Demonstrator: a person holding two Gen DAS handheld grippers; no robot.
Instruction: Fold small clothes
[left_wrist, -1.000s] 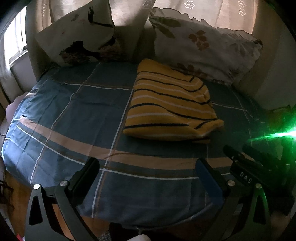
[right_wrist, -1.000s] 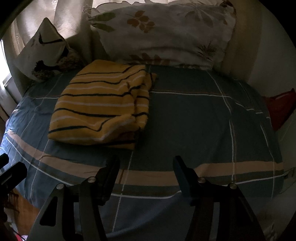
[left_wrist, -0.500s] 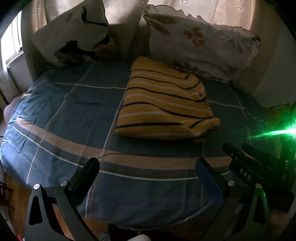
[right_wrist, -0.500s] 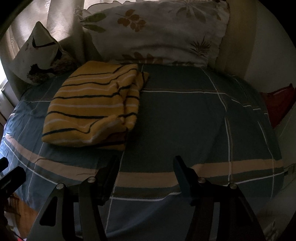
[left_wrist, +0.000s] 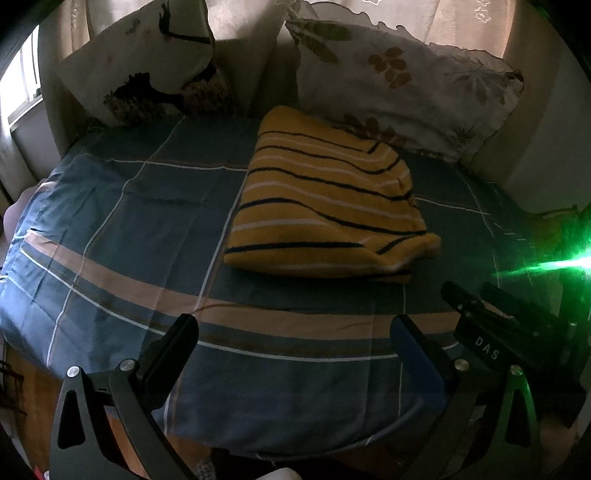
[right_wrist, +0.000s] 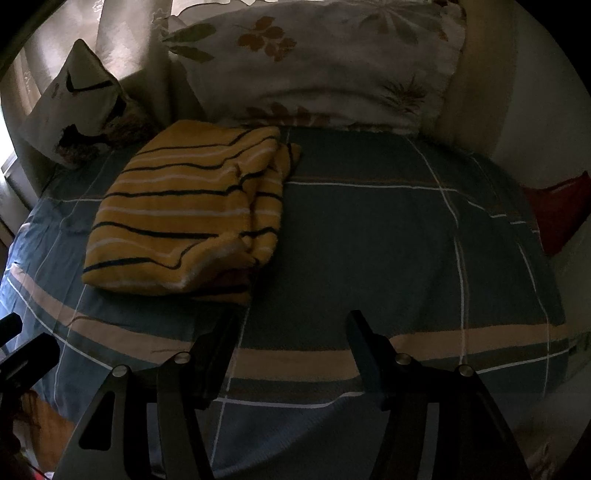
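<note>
A folded yellow sweater (left_wrist: 325, 210) with dark and white stripes lay on the bed (left_wrist: 122, 229), on a blue checked sheet crossed by a tan band. The sweater sat toward the head of the bed, its far edge just beside the leaf-print pillow (left_wrist: 402, 85) that leaned against the headboard. A second pillow (left_wrist: 147, 70), printed with dark birds, stood to the left of it, apart from the sweater.

The left tool (left_wrist: 295, 332) hovered over the near edge of the bed with its jaws spread wide and nothing between them. Its two fingers framed the tan band of the sheet, well short of the sweater. The right tool (left_wrist: 491, 325) showed at the right side of this view as a dark shape marked with the letters DAS, beside a bright green glare.

From the right wrist view, the right tool (right_wrist: 291, 336) was likewise released, jaws apart and empty, over the near part of the bed (right_wrist: 406, 240). The sweater (right_wrist: 192, 214) lay ahead and to its left, the layered folded edges facing right. The leaf-print pillow (right_wrist: 321, 62) rose behind it, and the bird pillow (right_wrist: 85, 114) stood at the left corner. A red cloth (right_wrist: 557, 210) showed past the right edge of the bed. Part of the left tool (right_wrist: 22, 354) appeared dark at the lower left.
</note>
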